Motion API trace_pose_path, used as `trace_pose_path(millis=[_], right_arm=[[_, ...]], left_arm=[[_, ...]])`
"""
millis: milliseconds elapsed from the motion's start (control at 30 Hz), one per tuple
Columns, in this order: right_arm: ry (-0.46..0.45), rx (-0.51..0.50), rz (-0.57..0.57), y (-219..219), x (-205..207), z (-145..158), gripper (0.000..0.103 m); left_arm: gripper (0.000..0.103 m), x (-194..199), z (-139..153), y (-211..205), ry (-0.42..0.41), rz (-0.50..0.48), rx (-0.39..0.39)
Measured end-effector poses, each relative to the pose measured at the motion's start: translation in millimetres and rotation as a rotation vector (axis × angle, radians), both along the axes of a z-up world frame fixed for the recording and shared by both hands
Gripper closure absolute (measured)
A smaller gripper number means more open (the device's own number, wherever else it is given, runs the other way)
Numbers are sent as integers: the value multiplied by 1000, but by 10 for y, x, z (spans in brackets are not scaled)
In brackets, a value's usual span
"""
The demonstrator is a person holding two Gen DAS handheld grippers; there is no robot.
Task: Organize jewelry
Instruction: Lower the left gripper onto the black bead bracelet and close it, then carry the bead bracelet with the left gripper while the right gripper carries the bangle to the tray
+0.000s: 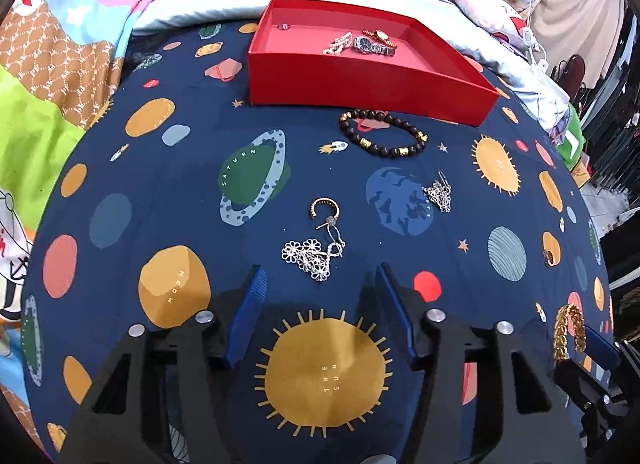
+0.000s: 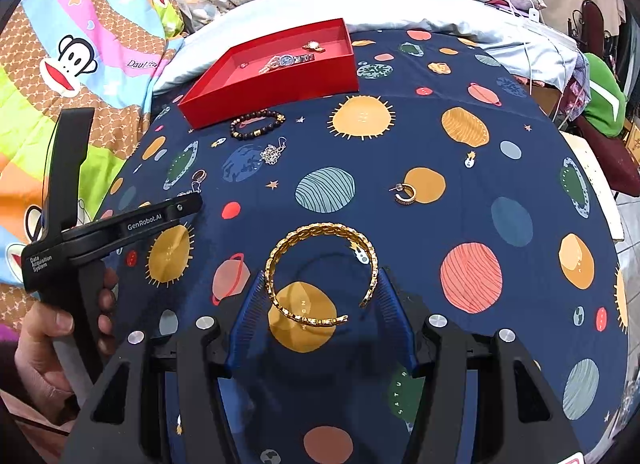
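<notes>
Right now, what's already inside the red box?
Inside the red box: a silver watch with a dark dial, a gold watch behind it, a pearly beaded piece, and one tiny item in the far corner. The near wall hides part of the floor.

In the left wrist view, the gold chain bracelet (image 1: 568, 330) is squeezed at the right edge, its lower end hidden behind the right gripper (image 1: 600, 360), whose finger spread cannot be told there. A tiny item (image 1: 284, 27) in the red tray's (image 1: 360, 80) far corner is too small to identify. In the right wrist view, the left gripper's (image 2: 120, 224) body covers the flower earring (image 2: 188, 193).
</notes>
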State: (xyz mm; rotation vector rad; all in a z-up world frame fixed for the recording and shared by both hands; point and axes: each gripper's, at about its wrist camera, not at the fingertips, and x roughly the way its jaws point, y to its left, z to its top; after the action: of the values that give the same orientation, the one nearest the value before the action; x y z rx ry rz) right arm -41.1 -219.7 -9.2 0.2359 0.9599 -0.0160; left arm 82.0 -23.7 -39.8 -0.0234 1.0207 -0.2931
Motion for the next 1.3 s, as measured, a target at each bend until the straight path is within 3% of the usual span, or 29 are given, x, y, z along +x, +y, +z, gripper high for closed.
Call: trace_pose_path(millis=[300,533,667,700,733,800,867,1067,1300], right_arm=[[-8,10,6,10,90,8,47],[-15,7,11,22,171,45,47],[-16,14,4,-4,211,56,47],[-17,15,3,-13,222,57,47],[-16,16,2,-19,228,57,47],[-17,19,1,-35,252,60,47],[-16,20,0,-46,274,61,47],[-19,17,5,-50,333,81,47],[-63,7,4,-41,444,224,47]], left_arm=[[50,152,153,-109,-45,-17,-18],[49,737,181,-460,-55,-18,-64],[51,981,108,-627,-46,2,-18],[55,1034,67,-650,-34,6,-15],[69,1070,21,-659,-14,11,-9],[77,1068,16,-668,-36,14,9],[95,1050,13,-670,-43,9,24],[96,907,24,-550,-26,-1,-4],[96,505,231,-248,-14,2,-73]])
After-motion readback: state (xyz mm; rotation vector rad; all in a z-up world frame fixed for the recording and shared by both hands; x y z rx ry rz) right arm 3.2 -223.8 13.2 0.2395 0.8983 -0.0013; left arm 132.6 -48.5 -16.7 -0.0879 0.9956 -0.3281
